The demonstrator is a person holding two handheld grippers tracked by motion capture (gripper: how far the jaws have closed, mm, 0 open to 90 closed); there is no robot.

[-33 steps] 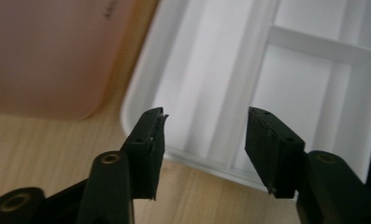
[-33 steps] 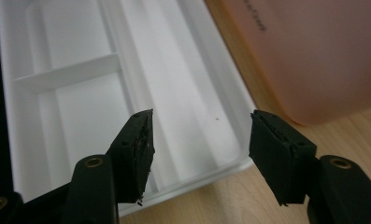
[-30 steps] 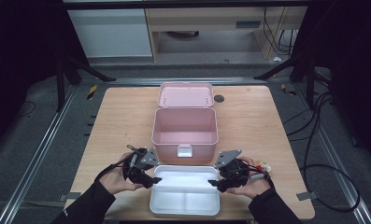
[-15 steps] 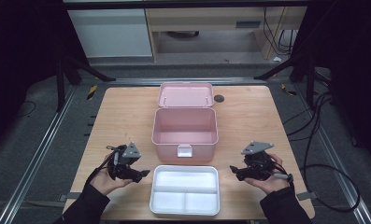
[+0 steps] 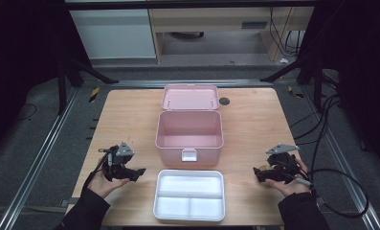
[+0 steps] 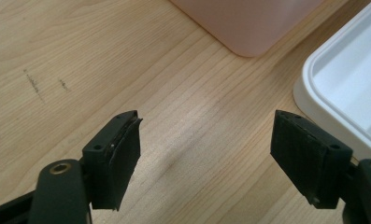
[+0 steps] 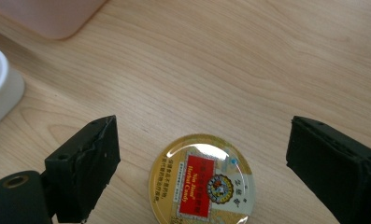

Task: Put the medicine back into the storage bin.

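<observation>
Nearest, on pale wooden table (image 5: 254, 120), white tray (image 5: 189, 195) between left gripper (image 5: 140, 171) and right gripper (image 5: 256, 173), both spread wide and empty, round candy tin (image 7: 202, 183) lying below right one; farther, open pink box (image 5: 189, 131); beyond, grey floor, metal rails, cables.

A lab: wooden table (image 5: 254, 124) on a metal frame (image 5: 44, 158), loose cables (image 5: 331, 143), dark surroundings.

On the table (image 5: 130, 115), the open storage box (image 5: 189, 134) sits behind the divided tray (image 5: 189, 194). The candy tin (image 7: 202, 182) lies right of the tray, apart from both.
</observation>
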